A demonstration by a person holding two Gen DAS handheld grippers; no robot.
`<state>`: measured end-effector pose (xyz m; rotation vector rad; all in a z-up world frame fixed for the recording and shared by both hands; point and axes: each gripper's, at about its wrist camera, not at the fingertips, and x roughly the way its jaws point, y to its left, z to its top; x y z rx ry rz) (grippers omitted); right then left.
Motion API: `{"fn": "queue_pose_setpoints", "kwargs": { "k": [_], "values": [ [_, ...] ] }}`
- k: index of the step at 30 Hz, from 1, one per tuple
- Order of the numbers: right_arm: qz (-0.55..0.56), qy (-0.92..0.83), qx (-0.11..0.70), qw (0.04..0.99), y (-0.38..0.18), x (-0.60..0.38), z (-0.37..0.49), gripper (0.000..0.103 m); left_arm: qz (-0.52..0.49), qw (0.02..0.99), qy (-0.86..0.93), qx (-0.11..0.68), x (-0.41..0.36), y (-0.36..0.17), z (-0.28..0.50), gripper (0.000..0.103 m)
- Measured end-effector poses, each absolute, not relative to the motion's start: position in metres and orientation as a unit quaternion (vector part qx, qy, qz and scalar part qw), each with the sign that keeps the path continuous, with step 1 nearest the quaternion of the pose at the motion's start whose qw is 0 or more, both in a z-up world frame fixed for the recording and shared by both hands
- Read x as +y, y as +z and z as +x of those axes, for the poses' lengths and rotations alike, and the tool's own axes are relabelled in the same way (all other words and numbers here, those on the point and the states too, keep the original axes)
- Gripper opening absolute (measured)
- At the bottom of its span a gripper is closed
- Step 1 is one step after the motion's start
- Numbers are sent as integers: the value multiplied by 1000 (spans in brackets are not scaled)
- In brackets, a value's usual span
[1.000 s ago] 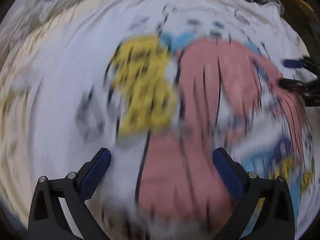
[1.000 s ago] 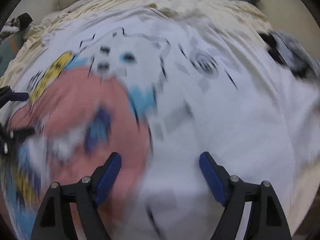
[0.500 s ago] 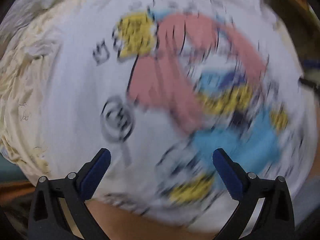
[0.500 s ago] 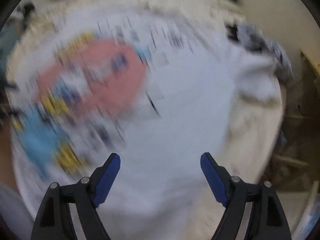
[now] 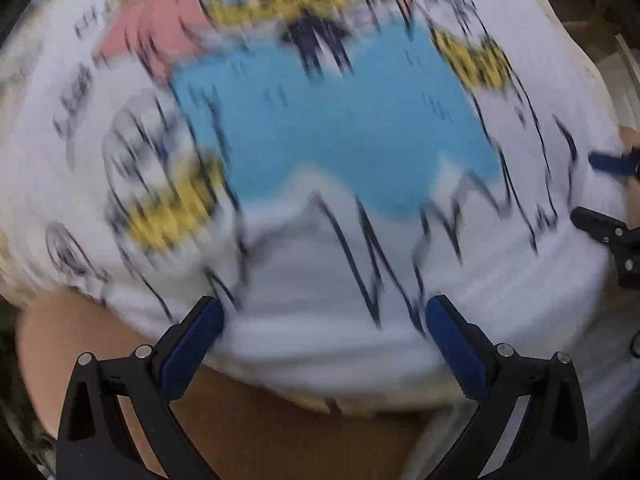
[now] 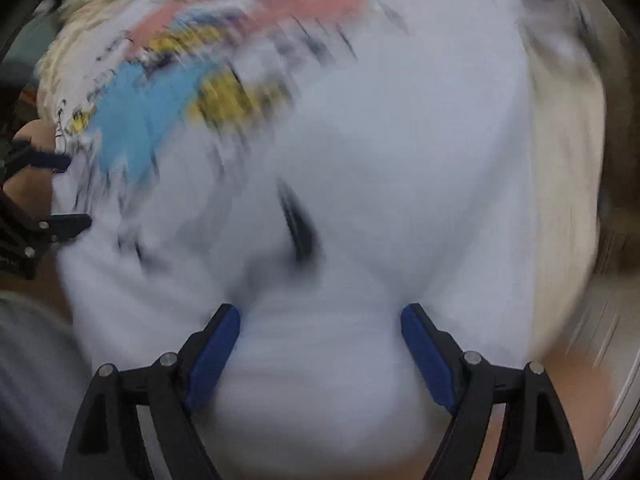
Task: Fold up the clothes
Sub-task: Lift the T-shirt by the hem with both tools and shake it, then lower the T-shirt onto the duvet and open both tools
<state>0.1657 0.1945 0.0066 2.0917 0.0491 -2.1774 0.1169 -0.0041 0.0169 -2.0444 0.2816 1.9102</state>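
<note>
A white T-shirt with a big cartoon print in blue, pink and yellow lies spread flat on a bed with a cream sheet. Its near hem lies at the near edge of the bed, just under both claws.

The left claw points down over the near hem, its blue pads spread wide with nothing between them. The right claw hangs over the plain white part of the shirt, to the right of the print, and its pads are also spread wide and hold nothing. Each claw shows at the edge of the other camera's view, so they are near each other along the hem.

Both pictures are very blurred, so I cannot tell exactly where the hem line or the corners are.

I think the next step is to take the near hem at two places and fold it. The risks from here:
- A claw may close on the sheet together with the shirt, because both are pale and lie one on the other.
- It may catch only the top layer of cloth, so the fold comes out crooked.
- If the two claws grip at unequal places, the shirt may twist.
</note>
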Motion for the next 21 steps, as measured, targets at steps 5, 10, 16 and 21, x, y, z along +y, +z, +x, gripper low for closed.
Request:
{"fn": "queue_pose_setpoints", "kwargs": {
  "k": [5, 10, 16, 21],
  "values": [
    [683, -728, 19, 57, 41, 212, 183, 84, -676, 177, 709, 90, -12, 52, 117, 102],
    [600, -798, 15, 60, 94, 223, 165, 84, -619, 164, 767, 42, -31, 96, 99, 102],
    [522, -848, -44, 73, 128, 227, 97, 84, -535, 128, 834, -41, -51, 156, 47, 102],
    [476, -869, -101, 86, 134, 229, 11, 84, -461, 96, 880, -61, -66, 164, -23, 102]
  ]
}}
